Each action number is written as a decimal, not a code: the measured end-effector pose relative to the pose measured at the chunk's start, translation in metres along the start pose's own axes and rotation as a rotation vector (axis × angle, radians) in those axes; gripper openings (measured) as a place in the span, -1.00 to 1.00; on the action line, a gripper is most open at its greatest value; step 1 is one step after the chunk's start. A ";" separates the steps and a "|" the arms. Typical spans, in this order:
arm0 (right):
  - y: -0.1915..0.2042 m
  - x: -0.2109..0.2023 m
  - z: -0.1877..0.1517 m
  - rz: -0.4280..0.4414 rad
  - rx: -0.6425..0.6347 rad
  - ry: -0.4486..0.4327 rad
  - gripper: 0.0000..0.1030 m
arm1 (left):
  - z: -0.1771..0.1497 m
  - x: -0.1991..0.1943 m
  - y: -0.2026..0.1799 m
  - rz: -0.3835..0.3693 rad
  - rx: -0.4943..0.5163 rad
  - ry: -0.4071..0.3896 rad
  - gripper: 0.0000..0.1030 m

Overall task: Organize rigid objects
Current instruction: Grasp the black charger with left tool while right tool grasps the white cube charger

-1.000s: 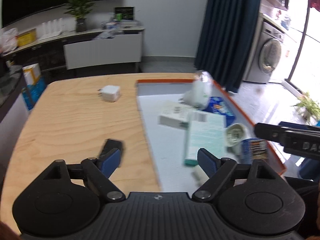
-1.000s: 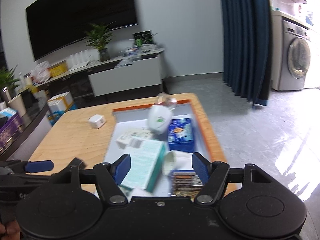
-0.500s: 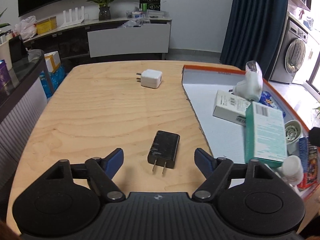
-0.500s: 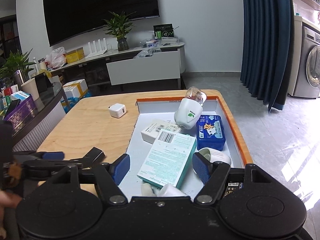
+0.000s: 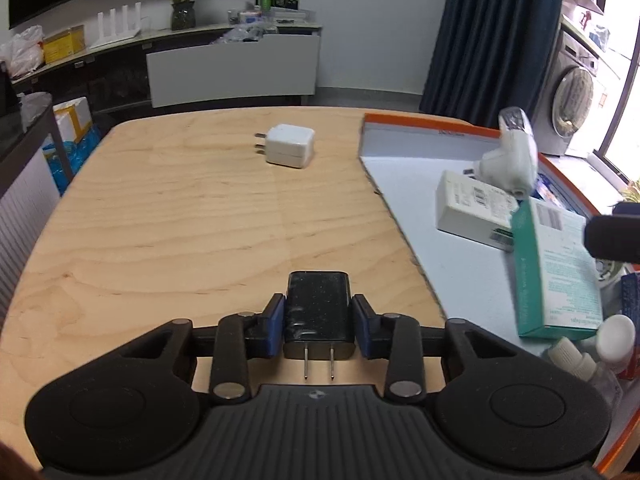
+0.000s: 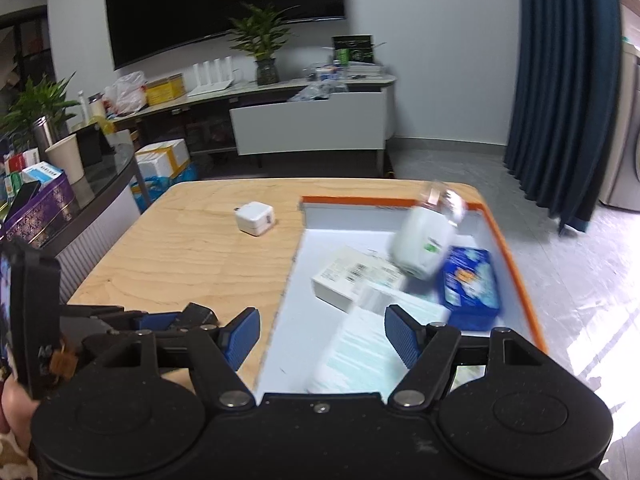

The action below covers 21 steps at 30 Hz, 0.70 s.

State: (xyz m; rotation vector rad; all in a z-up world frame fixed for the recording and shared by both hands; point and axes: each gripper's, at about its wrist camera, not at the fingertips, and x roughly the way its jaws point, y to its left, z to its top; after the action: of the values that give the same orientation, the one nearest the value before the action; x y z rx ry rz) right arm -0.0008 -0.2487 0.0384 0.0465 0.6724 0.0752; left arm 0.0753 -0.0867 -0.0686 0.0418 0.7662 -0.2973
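My left gripper (image 5: 318,328) is shut on a black charger (image 5: 318,312) that lies flat on the wooden table (image 5: 180,216), prongs toward the camera. A white charger (image 5: 289,146) sits farther back on the table; it also shows in the right wrist view (image 6: 255,218). My right gripper (image 6: 322,336) is open and empty above the front of the orange-rimmed tray (image 6: 516,272). The left gripper (image 6: 176,320) shows low at the left of the right wrist view.
The tray (image 5: 424,122) on the right holds a teal box (image 5: 554,276), a white box (image 5: 472,208), a white bottle (image 5: 510,160), a blue tin (image 6: 470,284) and small bottles (image 5: 592,352). A sideboard and a glass counter stand beyond the table.
My left gripper moved forward over the black charger and closed on it. The right gripper shifted a little and stayed open.
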 end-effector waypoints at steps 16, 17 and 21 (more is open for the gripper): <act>0.073 0.204 0.101 0.206 -0.429 0.160 0.60 | 0.002 -0.029 0.077 0.080 -0.199 -0.051 -0.30; 0.076 0.216 0.103 0.199 -0.463 0.167 0.60 | 0.002 -0.029 0.078 0.082 -0.202 -0.052 -0.30; 0.083 0.252 0.109 0.214 -0.509 0.199 0.60 | 0.004 -0.023 0.082 0.086 -0.206 -0.062 -0.29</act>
State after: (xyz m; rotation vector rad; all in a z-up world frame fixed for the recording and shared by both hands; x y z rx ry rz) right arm 0.2591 -0.1468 -0.0266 -0.3840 0.8289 0.4589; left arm 0.0847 -0.0033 -0.0556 -0.1277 0.7284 -0.1367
